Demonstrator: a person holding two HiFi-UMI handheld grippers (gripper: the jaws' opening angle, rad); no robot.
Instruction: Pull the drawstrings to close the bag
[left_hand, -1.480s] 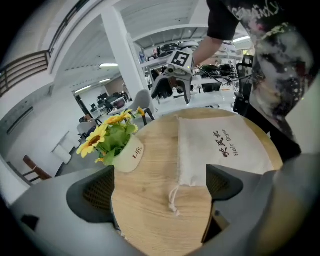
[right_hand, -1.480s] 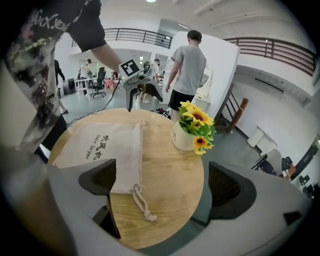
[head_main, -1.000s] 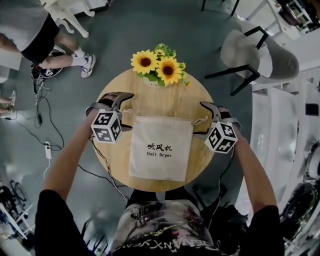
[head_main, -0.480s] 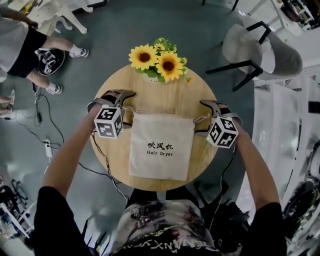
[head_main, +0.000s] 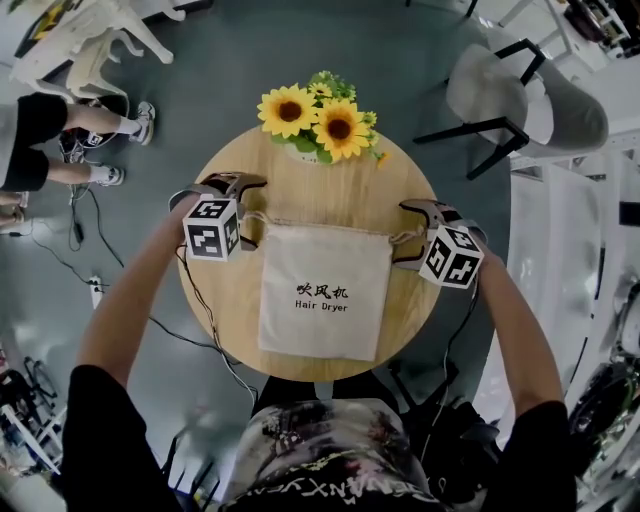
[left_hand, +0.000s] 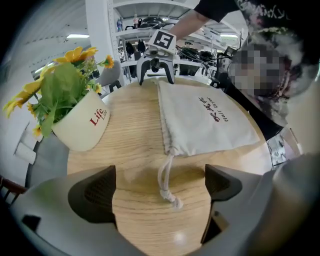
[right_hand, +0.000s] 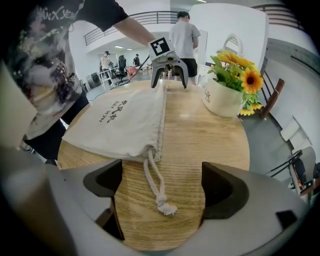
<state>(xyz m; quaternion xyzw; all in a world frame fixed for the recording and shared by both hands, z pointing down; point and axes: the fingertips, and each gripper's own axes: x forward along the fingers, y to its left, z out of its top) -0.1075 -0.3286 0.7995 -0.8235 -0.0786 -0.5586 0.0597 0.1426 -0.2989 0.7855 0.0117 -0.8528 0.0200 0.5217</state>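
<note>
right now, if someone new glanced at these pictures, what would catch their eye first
Probably the pale cloth bag printed Hair Dryer, flat in the middle of the round wooden table, with potted sunflowers at the far edge. A gripper sits at each top corner: the left gripper open around one drawstring knot, the right gripper closing its jaws around the other, not yet pinching it.
</note>
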